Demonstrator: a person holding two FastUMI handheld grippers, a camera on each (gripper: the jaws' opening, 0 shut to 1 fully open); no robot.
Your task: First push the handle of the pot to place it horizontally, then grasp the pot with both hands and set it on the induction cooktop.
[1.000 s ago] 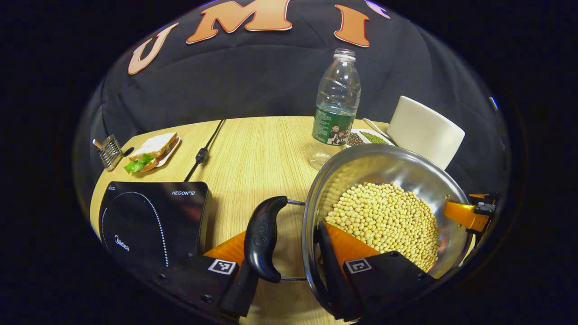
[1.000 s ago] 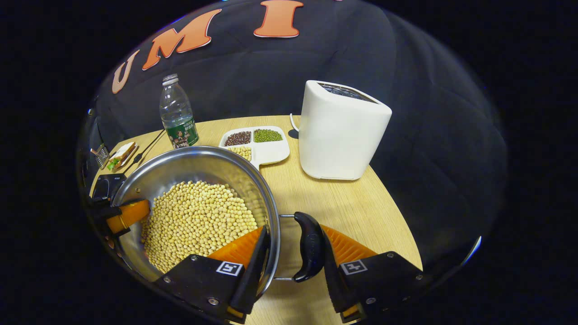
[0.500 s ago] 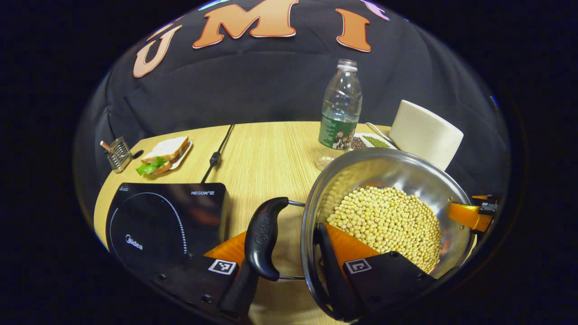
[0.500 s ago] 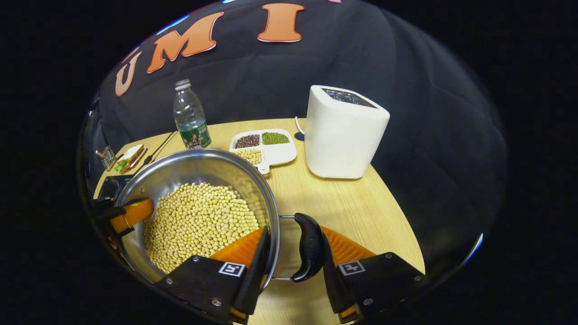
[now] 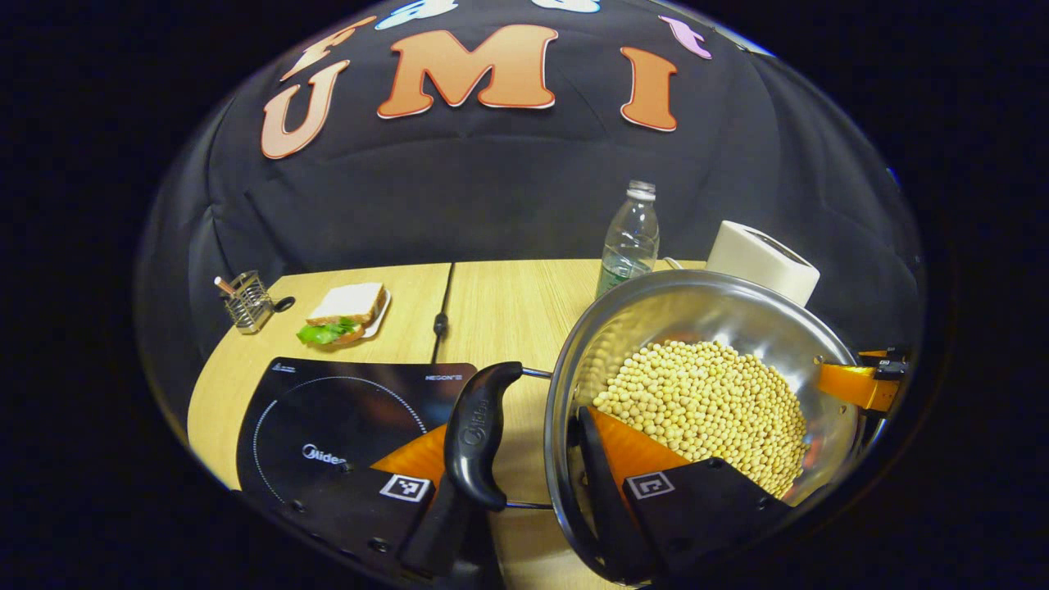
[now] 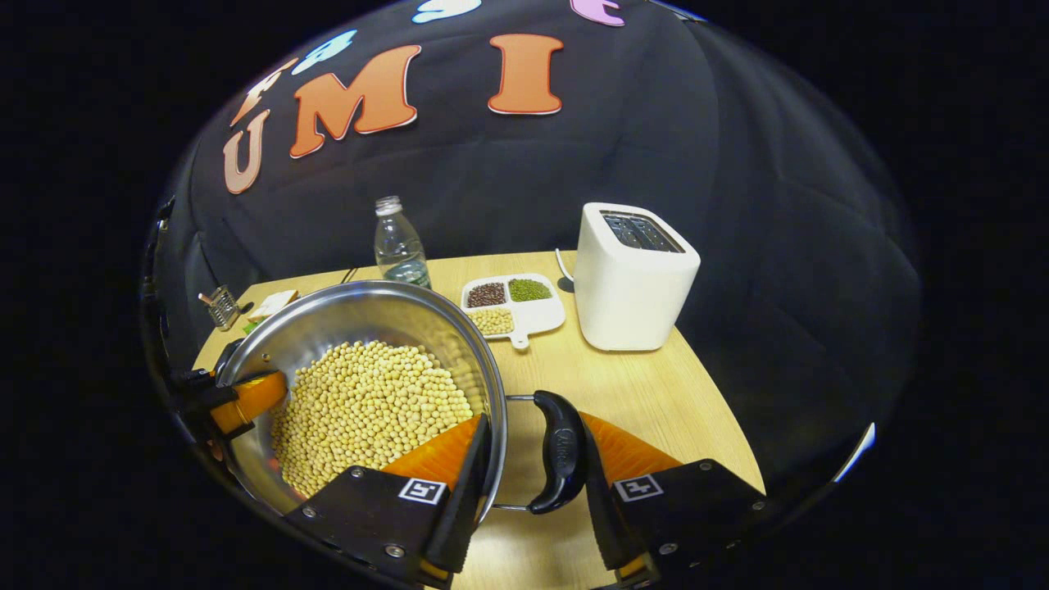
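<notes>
A steel pot (image 5: 705, 299) full of soybeans (image 5: 705, 401) hangs above the wooden table, held from both sides. My left gripper (image 5: 524, 496) is shut on the pot: one finger is outside the black left handle (image 5: 479, 434), the other inside the rim. My right gripper (image 6: 529, 492) is shut the same way across the right handle (image 6: 560, 459) and the rim of the pot (image 6: 369, 315). Each gripper shows across the beans in the other's view, the right gripper (image 5: 856, 385) and the left gripper (image 6: 238, 401). The black induction cooktop (image 5: 328, 418) lies below and left of the left handle.
On the table behind stand a clear bottle (image 5: 629, 238), a white toaster (image 6: 635, 274) and a divided dish of beans (image 6: 512, 299). Far left are a sandwich on a plate (image 5: 344, 307) and a wire holder (image 5: 243, 299). A black cable (image 5: 441, 315) runs back from the cooktop.
Both grippers have lifted the pot higher and carried it left; the table items look smaller and farther, and more of the cooktop shows beside the left handle.
</notes>
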